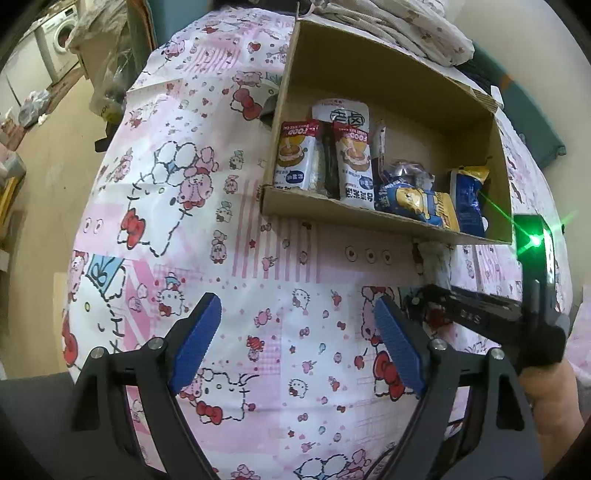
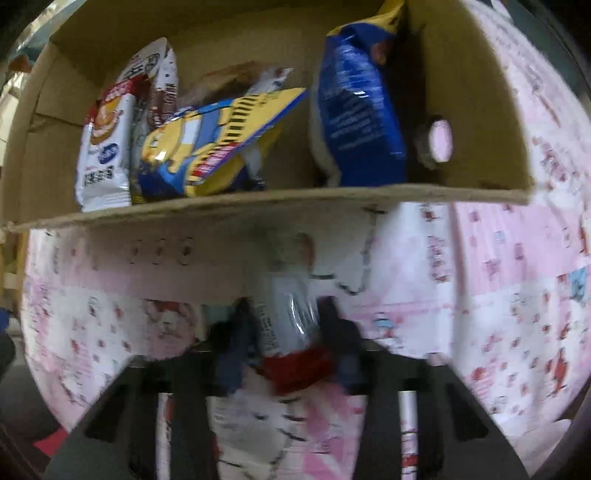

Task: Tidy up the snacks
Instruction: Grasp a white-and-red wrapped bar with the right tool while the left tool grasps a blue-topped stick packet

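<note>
An open cardboard box lies on the pink cartoon-print cloth. It holds white and red rice-cake packets, a yellow and blue cartoon bag and a dark blue bag. My left gripper hangs open over bare cloth in front of the box, with nothing between its blue pads. In the blurred right wrist view, my right gripper is shut on a silver packet with a red end, just in front of the box rim. The same cartoon bag and blue bag stand inside.
Folded patterned bedding lies behind the box. The table's left edge drops to a tan floor, with a washing machine and bags beyond. A person's hand holds the right gripper at the right, and a green light glares there.
</note>
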Tool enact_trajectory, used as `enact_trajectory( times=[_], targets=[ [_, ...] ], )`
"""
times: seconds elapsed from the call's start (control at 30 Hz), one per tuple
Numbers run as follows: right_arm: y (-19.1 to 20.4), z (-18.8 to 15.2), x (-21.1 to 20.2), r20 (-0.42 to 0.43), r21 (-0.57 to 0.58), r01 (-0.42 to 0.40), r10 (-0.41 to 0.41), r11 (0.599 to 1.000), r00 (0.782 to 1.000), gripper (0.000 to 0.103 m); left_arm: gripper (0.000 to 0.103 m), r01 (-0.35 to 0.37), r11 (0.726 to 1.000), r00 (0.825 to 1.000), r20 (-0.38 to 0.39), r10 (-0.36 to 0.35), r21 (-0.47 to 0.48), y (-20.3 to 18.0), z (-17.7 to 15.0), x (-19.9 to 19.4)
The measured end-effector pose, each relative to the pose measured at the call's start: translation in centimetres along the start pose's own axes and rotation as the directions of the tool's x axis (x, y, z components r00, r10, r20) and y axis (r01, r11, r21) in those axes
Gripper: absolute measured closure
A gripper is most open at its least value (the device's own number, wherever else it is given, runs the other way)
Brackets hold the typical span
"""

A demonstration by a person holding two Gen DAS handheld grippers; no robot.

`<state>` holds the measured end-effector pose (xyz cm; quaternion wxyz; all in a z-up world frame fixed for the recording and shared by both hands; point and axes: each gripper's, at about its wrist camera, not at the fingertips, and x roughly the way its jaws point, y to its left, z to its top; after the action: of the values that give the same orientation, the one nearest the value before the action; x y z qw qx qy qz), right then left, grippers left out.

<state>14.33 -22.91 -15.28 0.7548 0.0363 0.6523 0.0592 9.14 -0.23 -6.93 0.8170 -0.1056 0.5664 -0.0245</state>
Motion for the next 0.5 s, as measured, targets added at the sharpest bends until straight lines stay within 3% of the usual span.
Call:
enact_trajectory(
  times=[0.17, 0.33, 0.43, 0.5],
  targets=[
    [-1.5, -2.7, -1.0, -0.035, -0.005, 0.020, -0.020, 1.000, 0.999, 0.071, 0.020, 0.004, 1.000, 1.000, -0.016, -0.004, 0.014, -0.6, -0.2, 0.4],
    [0.1, -5.3, -1.6, -0.062, -0.054, -0.004, 0.001, 0.999, 0.998, 0.071, 0.020, -0.001, 1.000, 1.000, -0.008, 0.001, 0.025, -1.0, -0.3, 0.4],
    [1.9, -6.0, -1.0, -0.091, -0.054, -0.074, 0.069, 0.996, 0.993, 0.071, 0.020, -0.020, 0.999, 1.000, -0.006, 0.020, 0.035, -0.9, -0.4, 0.4],
    [3.2, -6.2, -1.1, -0.100, -0.042, -0.231, 0.226, 0.972, 0.969, 0.071, 0.020, -0.027, 0.999, 1.000, -0.014, 0.027, 0.024, -0.3, -0.5, 0.6]
  ],
)
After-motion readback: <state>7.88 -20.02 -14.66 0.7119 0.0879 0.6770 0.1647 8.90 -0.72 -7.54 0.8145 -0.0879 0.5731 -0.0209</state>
